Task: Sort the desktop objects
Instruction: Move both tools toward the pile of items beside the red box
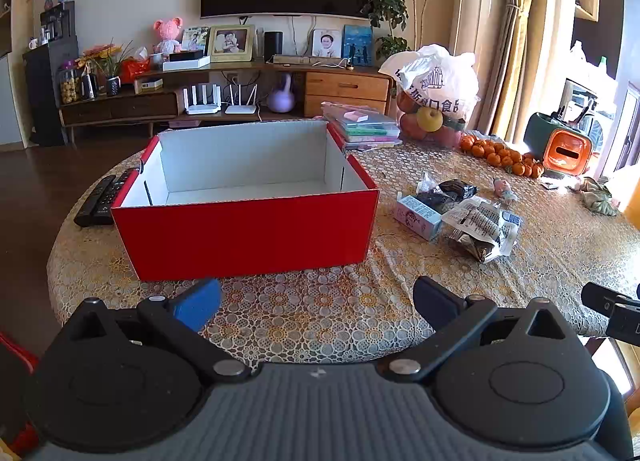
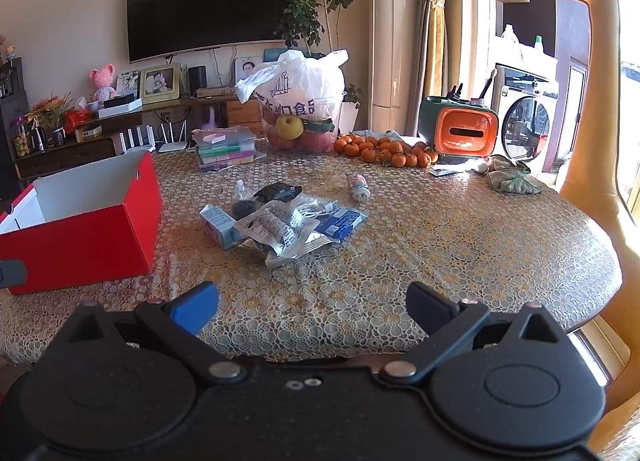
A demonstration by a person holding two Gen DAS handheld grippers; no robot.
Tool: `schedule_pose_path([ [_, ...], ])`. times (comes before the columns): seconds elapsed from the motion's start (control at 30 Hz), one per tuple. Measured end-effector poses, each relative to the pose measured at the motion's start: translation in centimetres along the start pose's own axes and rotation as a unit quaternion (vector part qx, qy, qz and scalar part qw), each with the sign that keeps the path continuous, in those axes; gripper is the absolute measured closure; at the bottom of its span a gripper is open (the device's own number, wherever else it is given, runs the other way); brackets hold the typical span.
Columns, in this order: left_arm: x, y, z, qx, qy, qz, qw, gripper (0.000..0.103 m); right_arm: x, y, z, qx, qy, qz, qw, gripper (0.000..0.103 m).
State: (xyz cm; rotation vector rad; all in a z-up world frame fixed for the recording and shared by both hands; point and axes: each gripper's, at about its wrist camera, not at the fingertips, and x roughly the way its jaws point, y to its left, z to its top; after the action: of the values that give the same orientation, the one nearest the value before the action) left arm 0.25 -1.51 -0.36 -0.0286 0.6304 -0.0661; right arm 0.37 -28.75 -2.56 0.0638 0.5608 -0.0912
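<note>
We have nothing in hand yet. Our left gripper (image 1: 316, 297) hangs over the near edge of the round table (image 1: 328, 325) with its jaws spread wide and empty; our right gripper (image 2: 312, 301) is likewise released, fingers far apart over bare lace cloth.

In the left wrist view the red cardboard box (image 1: 248, 233) sits at twelve o'clock from the gripper, open-topped, white inside and, as far as we can see, empty. The clutter to be sorted lies at about two o'clock: a small pale-blue carton (image 1: 418, 217), a clear printed packet (image 1: 480, 225) resting against it, a dark packet (image 1: 452, 191) just behind, and a small pink figurine (image 1: 504, 189) set a little apart. In the right wrist view the same heap lies at twelve o'clock, with a blue-labelled pouch (image 2: 340, 223) tucked under the clear packet and the box at ten o'clock.

We judge the sorting barely begun, and the right gripper the better placed for the first pick.

The risks come from the heap itself. The packets overlap, so closing on one may drag or lift its neighbour. The film looks slick and flat, and could slip from the pads or crumple. The lace cloth may snag a fingertip sweeping low. The mandarins (image 2: 384, 151) at one o'clock could roll if nudged.
</note>
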Motion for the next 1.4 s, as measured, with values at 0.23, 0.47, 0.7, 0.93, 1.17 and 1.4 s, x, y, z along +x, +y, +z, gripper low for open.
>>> schedule_pose_path([
  [0.23,0.1,0.0,0.0,-0.002,-0.003,-0.007,1.0,0.0,0.1,-0.2,0.1,0.004,0.0,0.006,1.0,0.01],
  [0.47,0.2,-0.1,0.1,-0.001,-0.004,-0.016,0.9999,0.0,0.1,0.0,0.1,-0.002,0.002,0.007,1.0,0.012],
  [0.7,0.2,-0.2,0.1,-0.003,-0.005,-0.02,0.9998,0.0,0.0,-0.2,0.2,0.0,-0.005,0.013,1.0,0.021],
  [0.93,0.4,-0.3,0.2,-0.003,-0.005,-0.023,0.9997,0.0,0.2,-0.2,0.2,0.002,0.006,0.025,1.0,0.02],
  [1.17,0.5,-0.7,0.1,0.004,-0.003,-0.029,0.9996,0.0,0.5,0.3,0.2,-0.01,0.018,0.04,0.999,0.016],
  [1.4,0.5,-0.7,0.1,0.004,-0.003,-0.03,0.9995,0.0,0.6,0.8,0.2,-0.02,0.027,0.068,0.997,0.016],
])
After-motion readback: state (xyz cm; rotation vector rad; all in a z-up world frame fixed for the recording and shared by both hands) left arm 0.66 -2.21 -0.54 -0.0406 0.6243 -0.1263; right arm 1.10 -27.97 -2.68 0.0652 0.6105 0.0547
